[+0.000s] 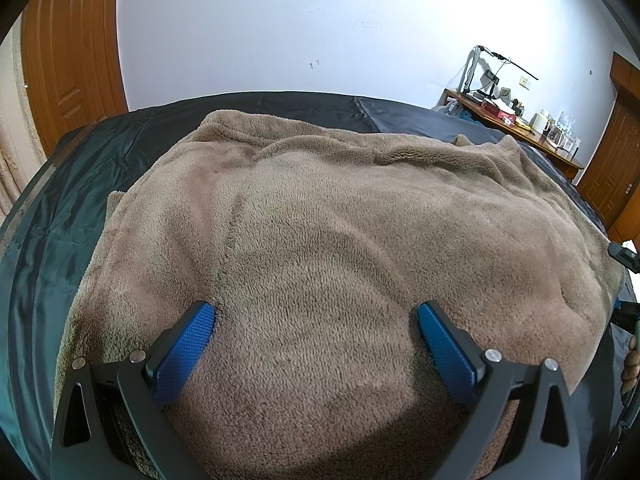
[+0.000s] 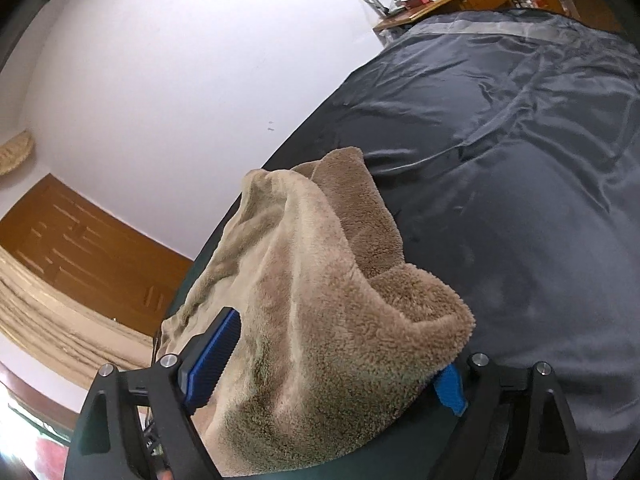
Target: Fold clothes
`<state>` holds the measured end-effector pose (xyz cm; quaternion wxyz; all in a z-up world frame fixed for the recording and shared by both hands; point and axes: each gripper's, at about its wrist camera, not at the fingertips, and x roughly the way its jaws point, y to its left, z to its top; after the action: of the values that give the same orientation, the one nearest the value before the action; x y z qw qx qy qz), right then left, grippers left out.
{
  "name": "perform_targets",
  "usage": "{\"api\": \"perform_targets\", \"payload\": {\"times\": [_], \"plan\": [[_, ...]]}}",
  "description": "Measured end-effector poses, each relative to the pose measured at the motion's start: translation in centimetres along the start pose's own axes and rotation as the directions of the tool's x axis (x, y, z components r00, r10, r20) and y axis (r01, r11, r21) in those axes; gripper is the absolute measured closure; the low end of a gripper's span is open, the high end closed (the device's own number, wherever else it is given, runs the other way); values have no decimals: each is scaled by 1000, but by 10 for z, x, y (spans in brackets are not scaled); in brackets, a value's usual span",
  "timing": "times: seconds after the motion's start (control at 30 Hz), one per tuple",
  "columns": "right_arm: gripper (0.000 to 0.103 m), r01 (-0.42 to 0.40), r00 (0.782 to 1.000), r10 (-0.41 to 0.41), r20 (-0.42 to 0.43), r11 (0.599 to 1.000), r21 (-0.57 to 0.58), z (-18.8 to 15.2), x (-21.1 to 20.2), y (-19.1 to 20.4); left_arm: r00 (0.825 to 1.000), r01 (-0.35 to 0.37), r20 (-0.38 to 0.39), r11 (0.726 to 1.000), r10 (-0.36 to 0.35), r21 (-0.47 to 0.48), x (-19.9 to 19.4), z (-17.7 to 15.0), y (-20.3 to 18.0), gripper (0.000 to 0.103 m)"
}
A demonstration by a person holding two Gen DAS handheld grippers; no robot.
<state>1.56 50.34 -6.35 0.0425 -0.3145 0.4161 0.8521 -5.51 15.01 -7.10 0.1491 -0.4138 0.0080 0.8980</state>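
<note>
Fleece garment spread on dark bedsheet; my left tongs released above it, right tongs spread wide around bunched corner; cluttered desk beyond garment.

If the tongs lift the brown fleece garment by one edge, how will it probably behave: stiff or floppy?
Probably floppy: the brown fleece garment lies in soft waves on the dark sheet, and its bunched part sags between the open right tongs. Its thick pile suggests good grip on the pads, though the shiny sheet may let it slide.
</note>
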Motion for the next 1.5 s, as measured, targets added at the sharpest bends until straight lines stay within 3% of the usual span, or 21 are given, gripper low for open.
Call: {"api": "perform_targets", "payload": {"times": [0.1, 0.4, 0.47, 0.53, 0.57, 0.67, 0.97, 1.23, 1.33, 1.5], "plan": [[13, -3, 1000, 3, -10, 999, -51, -2, 1, 2, 1000, 0, 0, 1000, 0, 0, 0, 0, 0, 2], [13, 27, 1000, -27, 9, 998, -60, -5, 1, 5, 1000, 0, 0, 1000, 0, 0, 0, 0, 0, 2], [22, 37, 999, -37, 8, 998, -49, -4, 1, 4, 1000, 0, -1, 1000, 0, 1, 1, 0, 0, 2], [60, 59, 998, -59, -6, 998, -35, -3, 4, -1, 1000, 0, -1, 1000, 0, 1, 1, 0, 0, 2], [67, 60, 998, -61, -18, 998, -28, -2, 7, -6, 1000, 0, -1, 1000, 0, 2, 1, 0, 0, 2], [69, 36, 999, -37, -17, 999, -27, -2, 8, -10, 1000, 0, -1, 1000, 0, 2, 1, 0, 1, 2], [69, 94, 995, -96, -6, 987, -128, -7, 8, 1, 1000, -8, -2, 1000, 8, -17, -5, 1, 4, 1], [70, 108, 994, -109, 2, 982, -158, -8, 10, 5, 999, 46, 27, 983, -41, -178, -34, 2, 57, 1], [70, 120, 993, -121, 6, 977, -176, -9, 11, 8, 1000, 25, 12, 980, -23, -196, -30, 0, 71, 1], [70, 122, 992, -123, 4, 979, -167, -8, 12, 8, 997, -71, -15, 990, 70, -120, -16, -4, 58, 1]]}}
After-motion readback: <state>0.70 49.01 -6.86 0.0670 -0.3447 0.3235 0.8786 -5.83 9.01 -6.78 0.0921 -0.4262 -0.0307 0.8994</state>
